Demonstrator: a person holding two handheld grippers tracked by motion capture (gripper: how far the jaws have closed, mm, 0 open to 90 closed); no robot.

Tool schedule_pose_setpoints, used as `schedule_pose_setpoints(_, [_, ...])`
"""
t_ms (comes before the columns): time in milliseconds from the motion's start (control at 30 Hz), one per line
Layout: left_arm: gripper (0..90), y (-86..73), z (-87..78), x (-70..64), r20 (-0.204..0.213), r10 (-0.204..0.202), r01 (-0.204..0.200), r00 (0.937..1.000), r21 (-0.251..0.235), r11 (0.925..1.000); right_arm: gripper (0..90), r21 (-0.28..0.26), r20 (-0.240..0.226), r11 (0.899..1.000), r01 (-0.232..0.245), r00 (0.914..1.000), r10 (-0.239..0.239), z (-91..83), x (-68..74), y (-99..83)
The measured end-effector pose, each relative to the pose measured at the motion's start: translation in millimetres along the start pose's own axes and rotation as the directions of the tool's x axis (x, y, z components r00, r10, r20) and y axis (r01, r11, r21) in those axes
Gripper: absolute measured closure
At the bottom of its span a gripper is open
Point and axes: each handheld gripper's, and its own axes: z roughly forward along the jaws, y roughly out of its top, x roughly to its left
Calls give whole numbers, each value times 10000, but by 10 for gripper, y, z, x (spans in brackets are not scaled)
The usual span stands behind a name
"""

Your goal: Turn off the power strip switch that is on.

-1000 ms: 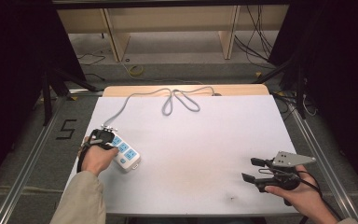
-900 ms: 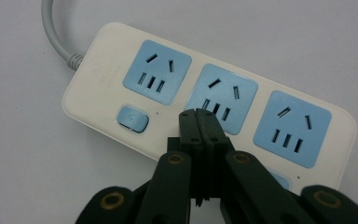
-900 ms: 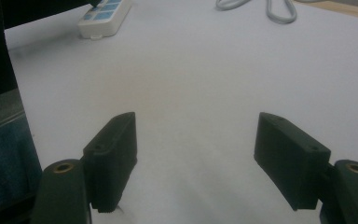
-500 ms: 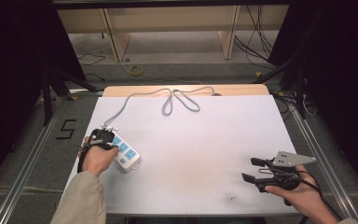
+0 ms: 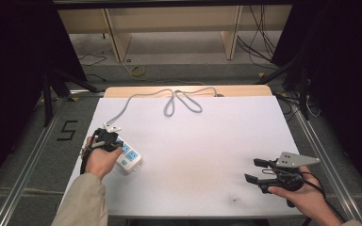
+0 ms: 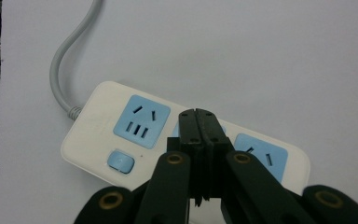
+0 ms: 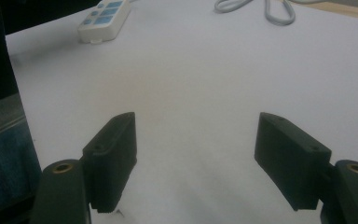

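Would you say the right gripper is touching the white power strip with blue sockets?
Apart: in the high view, bare table separates the right gripper from the white power strip.

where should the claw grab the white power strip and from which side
Probably across the power strip body's two long edges, coming down from above. It lies flat, sockets up, on the white table, and its narrow width suits a claw opening; the cable exits one end, so avoid that end. The left claw is shut over the strip's middle; the right claw is open.
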Motion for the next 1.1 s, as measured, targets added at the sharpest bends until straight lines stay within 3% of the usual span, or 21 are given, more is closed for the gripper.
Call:
schedule_pose_setpoints(233, [857, 5, -36, -44, -69, 203, -206, 9998, -480, 9986, 300, 67, 115, 10000, 38, 9999, -39, 6, -22, -2])
schedule_pose_setpoints(400, [808, 7, -23, -125, 497, 330, -304, 9982, -525, 9982, 299, 99, 45, 9999, 111, 9999, -111, 16, -11, 2])
schedule_pose_setpoints(667, [637, 33, -8, -268, 1064, 824, -690, 9909, -1247, 9898, 299, 58, 55, 10000, 65, 10000, -65, 14, -24, 0])
schedule_pose_setpoints(800, [567, 50, -18, -337, 1404, 379, -189, 9894, -1338, 9908, 299, 71, 38, 9999, 104, 9999, -104, 16, -14, 2])
schedule_pose_setpoints(933, [485, 66, -25, -389, 1371, 499, -285, 9893, -1535, 9877, 299, 52, 44, 9999, 91, 9999, -91, 19, -16, 4])
schedule_pose_setpoints(1033, [402, 71, -15, -427, 1585, 759, -511, 9844, -1550, 9866, 299, 53, 41, 10000, 84, 10000, -84, 18, -16, 3])
schedule_pose_setpoints(1100, [364, 69, -2, -452, 1536, 1127, -880, 9817, -1590, 9833, 300, 54, 36, 9999, 91, 10000, -91, 21, -17, 4])
